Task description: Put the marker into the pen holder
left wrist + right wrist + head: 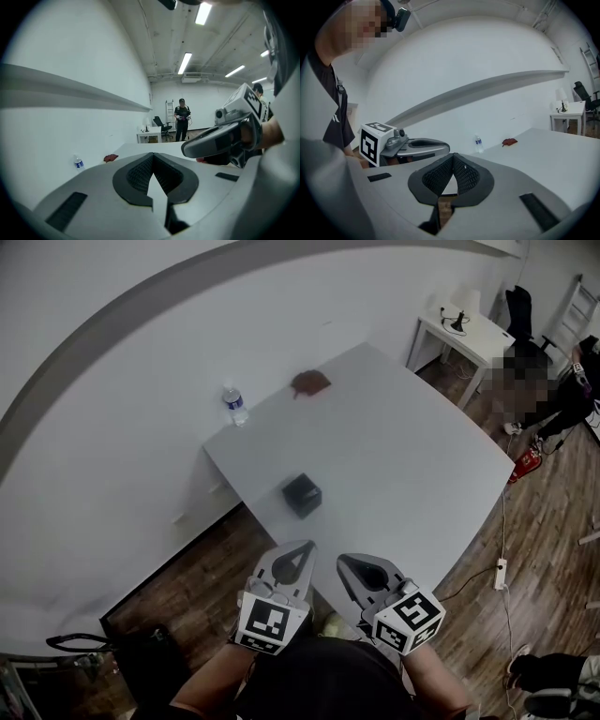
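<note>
As they hover side by side, left claw point(304, 547) and right claw point(343, 560) are closed, empty.

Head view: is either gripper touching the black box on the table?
No, the black box sits on the table while the left gripper and right gripper hang apart from it.

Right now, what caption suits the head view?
Left claw and right claw, both shut, near a table with pen holder and bottle.

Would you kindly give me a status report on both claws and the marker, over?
Left claw shut, empty. Right claw shut, empty. No marker in sight; pen holder on table, nothing blocking it.
</note>
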`<state>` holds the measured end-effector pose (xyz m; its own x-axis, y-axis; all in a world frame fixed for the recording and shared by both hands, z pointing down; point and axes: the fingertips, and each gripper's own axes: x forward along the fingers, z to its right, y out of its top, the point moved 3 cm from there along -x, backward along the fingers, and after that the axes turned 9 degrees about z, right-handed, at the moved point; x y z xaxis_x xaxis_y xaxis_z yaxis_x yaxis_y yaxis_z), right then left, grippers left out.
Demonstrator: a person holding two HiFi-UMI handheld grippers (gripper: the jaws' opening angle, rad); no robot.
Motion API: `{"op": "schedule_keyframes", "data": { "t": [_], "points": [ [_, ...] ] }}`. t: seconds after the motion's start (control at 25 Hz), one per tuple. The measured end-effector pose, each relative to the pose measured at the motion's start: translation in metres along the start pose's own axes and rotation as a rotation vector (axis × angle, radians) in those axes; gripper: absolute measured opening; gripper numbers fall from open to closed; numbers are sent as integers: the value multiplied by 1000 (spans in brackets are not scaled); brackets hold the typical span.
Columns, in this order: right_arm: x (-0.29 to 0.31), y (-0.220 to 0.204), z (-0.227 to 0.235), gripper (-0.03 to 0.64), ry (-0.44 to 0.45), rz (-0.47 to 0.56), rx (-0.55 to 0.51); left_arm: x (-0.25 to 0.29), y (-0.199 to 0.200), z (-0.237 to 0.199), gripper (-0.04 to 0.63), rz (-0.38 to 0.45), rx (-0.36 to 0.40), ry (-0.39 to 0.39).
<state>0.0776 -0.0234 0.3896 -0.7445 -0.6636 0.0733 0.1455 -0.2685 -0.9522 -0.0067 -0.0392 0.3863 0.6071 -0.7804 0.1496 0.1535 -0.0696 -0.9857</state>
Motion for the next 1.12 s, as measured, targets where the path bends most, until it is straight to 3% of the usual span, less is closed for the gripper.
{"op": "schedule_keyframes", "data": {
  "t": [0.4,1.12],
  "points": [
    [-11,16,-11,15,17,35,-41,-15,21,17,5,62,-18,11],
    [-7,19,-6,14,23,35,-45,-7,20,15,5,52,-17,20]
  ]
}}
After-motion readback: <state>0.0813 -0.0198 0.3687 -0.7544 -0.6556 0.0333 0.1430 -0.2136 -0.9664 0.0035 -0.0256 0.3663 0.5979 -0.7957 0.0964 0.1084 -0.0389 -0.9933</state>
